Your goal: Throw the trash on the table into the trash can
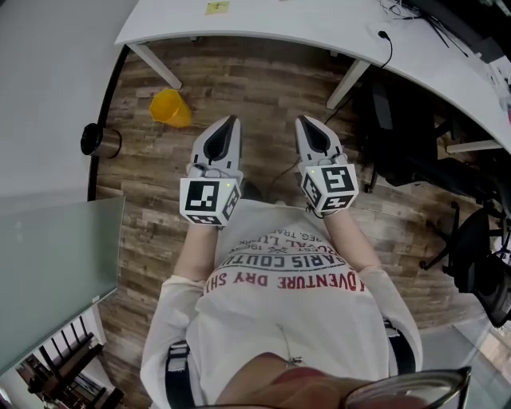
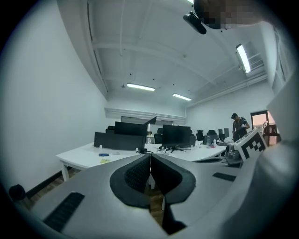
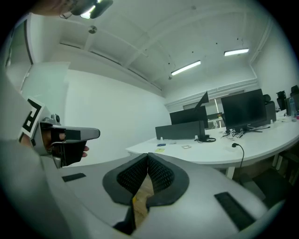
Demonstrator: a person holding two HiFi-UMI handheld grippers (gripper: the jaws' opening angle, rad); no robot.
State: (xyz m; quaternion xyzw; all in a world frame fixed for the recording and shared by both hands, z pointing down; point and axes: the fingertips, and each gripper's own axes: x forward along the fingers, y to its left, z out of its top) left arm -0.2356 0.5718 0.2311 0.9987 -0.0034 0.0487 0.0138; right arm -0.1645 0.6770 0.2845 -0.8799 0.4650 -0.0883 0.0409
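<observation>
A yellow trash can [image 1: 170, 108] stands on the wood floor under the near edge of the white table [image 1: 319, 32]. Small scraps lie on the tabletop: a yellow slip [image 1: 216, 7] [image 3: 160, 150] [image 2: 105, 160], a blue piece [image 2: 103, 154] [image 3: 161, 145] and a clear wrapper [image 3: 186, 147]. I hold both grippers side by side at waist height, well short of the table and pointing toward it. My left gripper [image 1: 231, 121] [image 2: 150, 157] is shut with nothing between its pads. My right gripper [image 1: 306, 121] [image 3: 148, 156] is also shut and empty.
A black cylinder [image 1: 100, 140] stands on the floor by the left wall. Black office chairs [image 1: 479, 264] and a dark cabinet [image 1: 399, 144] crowd the right. Monitors [image 2: 175, 136] line the table's far side. A cable [image 3: 239, 150] hangs over its edge. A person [image 2: 240, 126] stands far off.
</observation>
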